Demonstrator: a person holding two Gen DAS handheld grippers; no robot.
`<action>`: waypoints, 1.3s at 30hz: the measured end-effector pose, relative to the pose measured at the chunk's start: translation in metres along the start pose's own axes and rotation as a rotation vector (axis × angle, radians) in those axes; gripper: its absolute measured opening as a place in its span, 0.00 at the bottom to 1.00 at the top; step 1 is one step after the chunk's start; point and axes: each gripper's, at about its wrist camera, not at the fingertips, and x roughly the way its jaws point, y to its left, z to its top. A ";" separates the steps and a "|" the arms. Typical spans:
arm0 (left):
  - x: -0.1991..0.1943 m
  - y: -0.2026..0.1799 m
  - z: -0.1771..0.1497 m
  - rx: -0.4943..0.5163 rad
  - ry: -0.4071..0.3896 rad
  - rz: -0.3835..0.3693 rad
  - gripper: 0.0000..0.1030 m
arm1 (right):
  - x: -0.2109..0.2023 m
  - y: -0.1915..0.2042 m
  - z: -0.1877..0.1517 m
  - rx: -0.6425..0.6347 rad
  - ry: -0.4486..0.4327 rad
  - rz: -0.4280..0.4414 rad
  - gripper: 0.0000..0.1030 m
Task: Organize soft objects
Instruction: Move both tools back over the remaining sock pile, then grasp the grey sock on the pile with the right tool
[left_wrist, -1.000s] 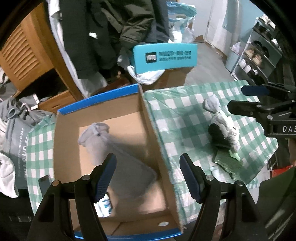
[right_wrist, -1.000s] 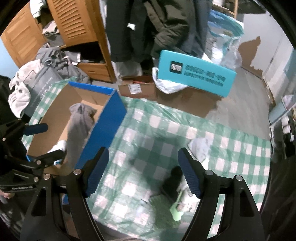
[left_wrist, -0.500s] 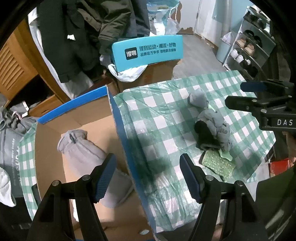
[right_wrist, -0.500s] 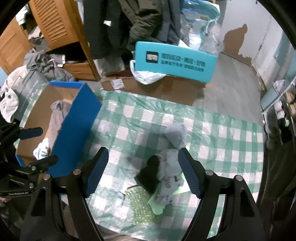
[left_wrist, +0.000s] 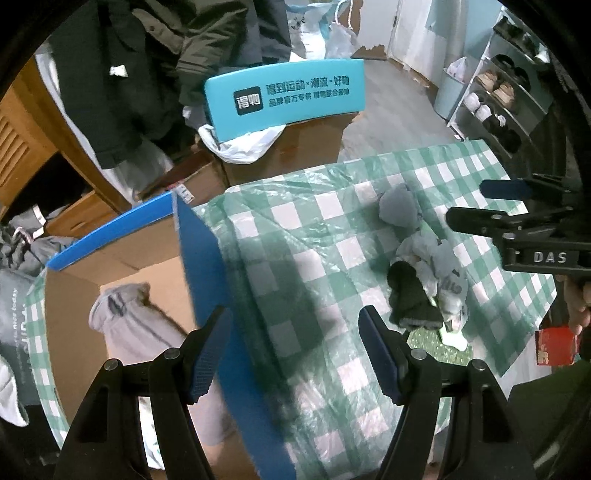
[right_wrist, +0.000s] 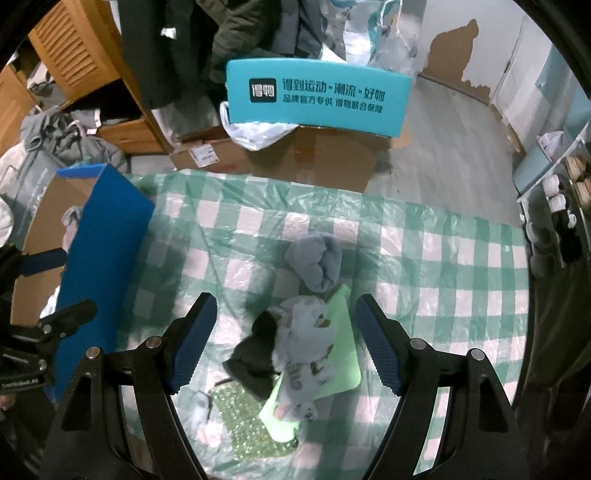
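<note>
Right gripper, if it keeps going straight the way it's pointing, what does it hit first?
Most likely the small pile of soft things: the right gripper, jaws open and empty, frames the pale printed garment and black cloth on the checked tablecloth. Depth is unclear.

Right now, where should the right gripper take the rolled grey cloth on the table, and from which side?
Come from above and close across the middle of the grey roll. It lies as a compact bundle on the checked cloth, free on its far side, while its near end touches the patterned garment. The right gripper is open and probably wide enough.
</note>
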 end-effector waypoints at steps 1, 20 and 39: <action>0.003 0.000 0.003 0.000 0.004 0.000 0.70 | 0.005 -0.002 0.003 -0.003 0.009 0.001 0.75; 0.062 -0.001 0.045 -0.041 0.055 -0.027 0.70 | 0.096 -0.034 0.028 0.063 0.135 -0.036 0.75; 0.088 -0.009 0.045 -0.040 0.114 -0.068 0.70 | 0.135 -0.020 0.032 -0.010 0.190 -0.068 0.37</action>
